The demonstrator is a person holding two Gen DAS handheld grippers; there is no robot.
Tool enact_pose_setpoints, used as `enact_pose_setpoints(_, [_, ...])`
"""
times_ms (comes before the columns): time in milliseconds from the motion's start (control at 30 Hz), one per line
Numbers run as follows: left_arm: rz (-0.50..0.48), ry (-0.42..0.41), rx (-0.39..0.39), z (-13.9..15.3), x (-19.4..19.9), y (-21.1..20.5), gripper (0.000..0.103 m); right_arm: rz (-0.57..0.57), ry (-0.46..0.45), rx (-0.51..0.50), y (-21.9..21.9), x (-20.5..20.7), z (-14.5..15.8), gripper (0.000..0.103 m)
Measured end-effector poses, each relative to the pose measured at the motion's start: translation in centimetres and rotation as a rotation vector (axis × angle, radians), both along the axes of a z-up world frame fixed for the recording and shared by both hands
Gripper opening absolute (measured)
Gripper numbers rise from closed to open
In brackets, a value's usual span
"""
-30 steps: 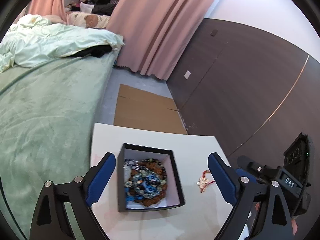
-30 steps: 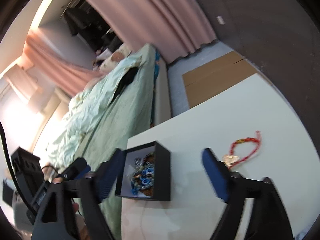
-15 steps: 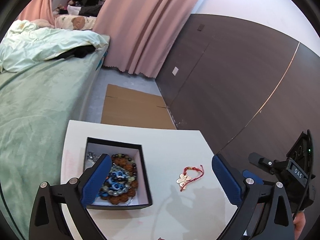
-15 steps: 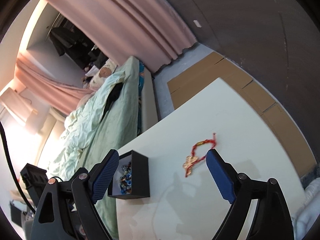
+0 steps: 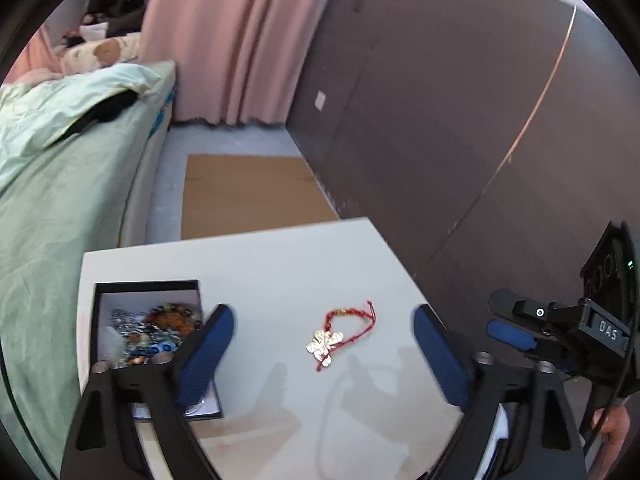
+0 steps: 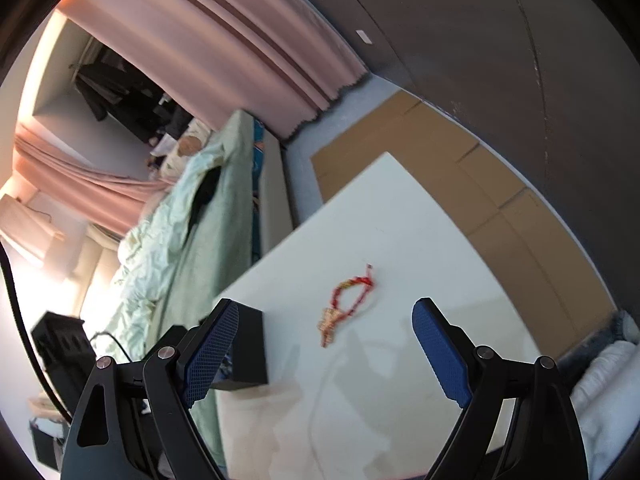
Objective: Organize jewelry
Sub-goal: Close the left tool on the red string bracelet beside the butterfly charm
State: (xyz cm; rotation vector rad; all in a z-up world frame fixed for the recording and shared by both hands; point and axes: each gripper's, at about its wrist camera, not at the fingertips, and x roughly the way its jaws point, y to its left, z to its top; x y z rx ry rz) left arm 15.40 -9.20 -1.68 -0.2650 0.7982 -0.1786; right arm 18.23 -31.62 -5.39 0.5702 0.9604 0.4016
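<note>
A red cord bracelet with a gold butterfly charm point(image 5: 340, 330) lies loose on the white table point(image 5: 280, 272). It also shows in the right wrist view point(image 6: 348, 304). A black jewelry box point(image 5: 146, 320) with white lining holds several bead bracelets at the table's left; its outer wall shows in the right wrist view point(image 6: 246, 346). My left gripper point(image 5: 324, 344) is open and empty, above the table with the bracelet between its blue pads. My right gripper point(image 6: 326, 340) is open and empty, also framing the bracelet. The right gripper's body shows in the left wrist view point(image 5: 560, 320).
A bed with a green blanket point(image 5: 48, 200) runs along the table's left side. Flat cardboard point(image 5: 248, 196) lies on the floor beyond the table. A dark wall point(image 5: 440, 120) stands to the right and pink curtains point(image 5: 240, 40) hang behind.
Both grippers have swung right from over the box toward the red bracelet, which now sits centred between each pair of fingers. Both stay open.
</note>
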Motion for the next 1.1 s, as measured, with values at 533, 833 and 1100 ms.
enact_pose_setpoints(533, [-0.097,0.144,0.061,-4.2,4.5,-5.4,0.056,-0.11,0.158,0.095,-4.5,1.4,-3.0,0.089])
enact_pose_setpoints(833, [-0.162,0.211,0.123,-6.9,6.8,-8.2,0.051,-0.161,0.222,0.118,-5.2,2.2,-4.3,0.089])
enact_pose_setpoints(1100, [-0.206,0.186,0.271,-8.7,7.3,-10.2,0.05,-0.174,0.251,0.081,-4.9,2.4,-4.5,0.089])
